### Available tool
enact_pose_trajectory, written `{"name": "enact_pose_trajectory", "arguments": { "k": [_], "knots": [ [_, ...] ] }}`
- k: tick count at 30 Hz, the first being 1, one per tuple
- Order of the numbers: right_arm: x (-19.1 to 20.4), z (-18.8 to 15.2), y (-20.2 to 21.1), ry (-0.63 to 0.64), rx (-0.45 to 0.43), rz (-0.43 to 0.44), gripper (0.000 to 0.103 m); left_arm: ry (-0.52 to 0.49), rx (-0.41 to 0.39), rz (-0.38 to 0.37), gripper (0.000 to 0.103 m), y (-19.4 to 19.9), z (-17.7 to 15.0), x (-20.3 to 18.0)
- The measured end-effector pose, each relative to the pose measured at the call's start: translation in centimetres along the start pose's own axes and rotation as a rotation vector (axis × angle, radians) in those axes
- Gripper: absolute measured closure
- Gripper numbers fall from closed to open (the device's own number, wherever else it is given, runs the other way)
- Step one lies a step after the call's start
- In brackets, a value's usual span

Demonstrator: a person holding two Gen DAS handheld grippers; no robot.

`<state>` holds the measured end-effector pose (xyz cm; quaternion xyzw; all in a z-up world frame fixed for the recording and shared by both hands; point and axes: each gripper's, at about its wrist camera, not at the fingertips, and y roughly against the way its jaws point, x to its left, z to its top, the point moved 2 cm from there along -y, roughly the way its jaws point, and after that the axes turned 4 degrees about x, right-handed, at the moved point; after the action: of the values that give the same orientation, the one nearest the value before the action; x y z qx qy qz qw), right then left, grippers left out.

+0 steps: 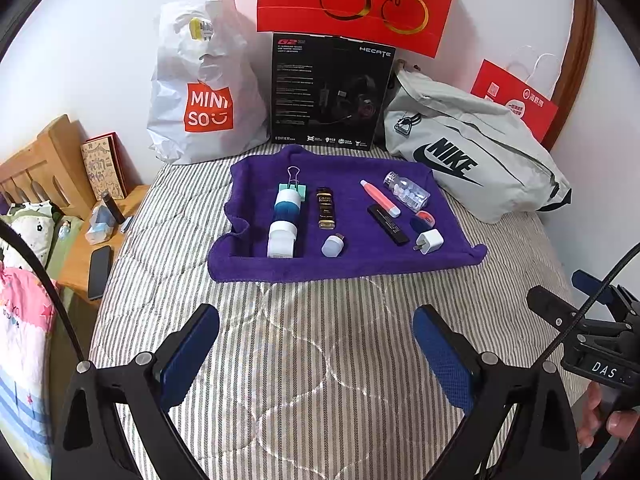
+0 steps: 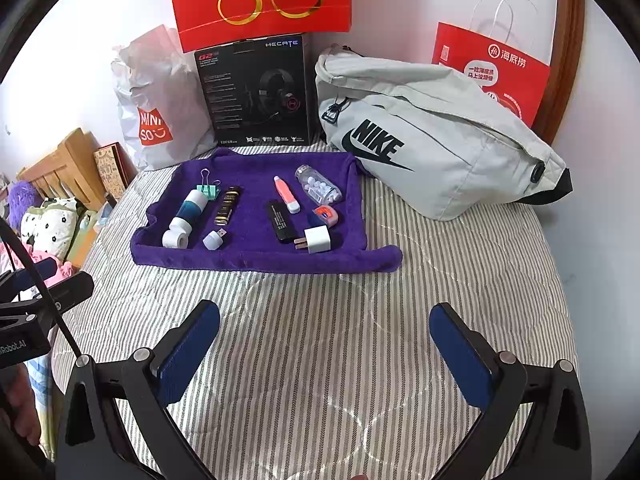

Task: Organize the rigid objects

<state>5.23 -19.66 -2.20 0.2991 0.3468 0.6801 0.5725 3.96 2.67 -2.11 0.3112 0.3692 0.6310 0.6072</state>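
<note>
A purple towel [image 1: 352,264] [image 2: 256,258] lies on the striped bed with small objects in rows. On it are a blue-and-white bottle [image 1: 285,210] [image 2: 190,210], a teal binder clip [image 1: 295,186], a dark gold-labelled bottle [image 1: 325,208] [image 2: 228,205], a small USB plug [image 1: 333,245] [image 2: 214,239], a pink pen [image 1: 380,198] [image 2: 287,194], a black stick [image 1: 387,224] [image 2: 281,221], a clear pill bottle [image 1: 407,191] [image 2: 319,189] and a white charger [image 1: 429,241] [image 2: 316,239]. My left gripper [image 1: 316,354] and right gripper [image 2: 325,354] are both open and empty, well short of the towel.
Against the wall stand a Miniso bag [image 1: 204,92], a black headset box [image 1: 330,92], a red gift bag [image 1: 356,0], a grey Nike bag [image 1: 476,148] [image 2: 432,132] and a red paper bag [image 2: 496,68]. A wooden bedside shelf [image 1: 80,264] with a phone is on the left.
</note>
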Motion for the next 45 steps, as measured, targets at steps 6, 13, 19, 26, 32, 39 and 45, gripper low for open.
{"name": "enact_pose_trajectory", "arguments": {
  "k": [6, 13, 19, 26, 32, 39, 45],
  "knots": [
    [0.07, 0.01, 0.04, 0.002, 0.002, 0.001, 0.0, -0.005, 0.003, 0.001, 0.005, -0.01, -0.02, -0.29],
    [0.05, -0.03, -0.04, -0.001, 0.003, -0.002, 0.0, -0.002, 0.003, 0.001, 0.005, 0.01, -0.02, -0.29],
    [-0.2, 0.03, -0.17, -0.004, 0.005, -0.001, 0.0, 0.002, 0.0, 0.004, 0.005, 0.06, -0.07, -0.32],
    [-0.26, 0.01, -0.28, -0.007, 0.007, -0.004, 0.0, -0.001, 0.004, 0.0, 0.005, -0.03, -0.05, -0.21],
    [-0.21, 0.04, -0.47, -0.009, 0.012, -0.005, 0.0, 0.001, 0.003, -0.011, 0.005, -0.08, -0.05, -0.08],
    [-0.21, 0.01, -0.6, -0.011, 0.016, -0.006, 0.0, -0.001, 0.006, -0.018, 0.005, -0.17, -0.04, 0.0],
    [-0.2, 0.02, -0.6, -0.01, 0.017, -0.009, 0.0, 0.002, 0.006, -0.02, 0.005, -0.19, -0.06, 0.13]
  ]
}}
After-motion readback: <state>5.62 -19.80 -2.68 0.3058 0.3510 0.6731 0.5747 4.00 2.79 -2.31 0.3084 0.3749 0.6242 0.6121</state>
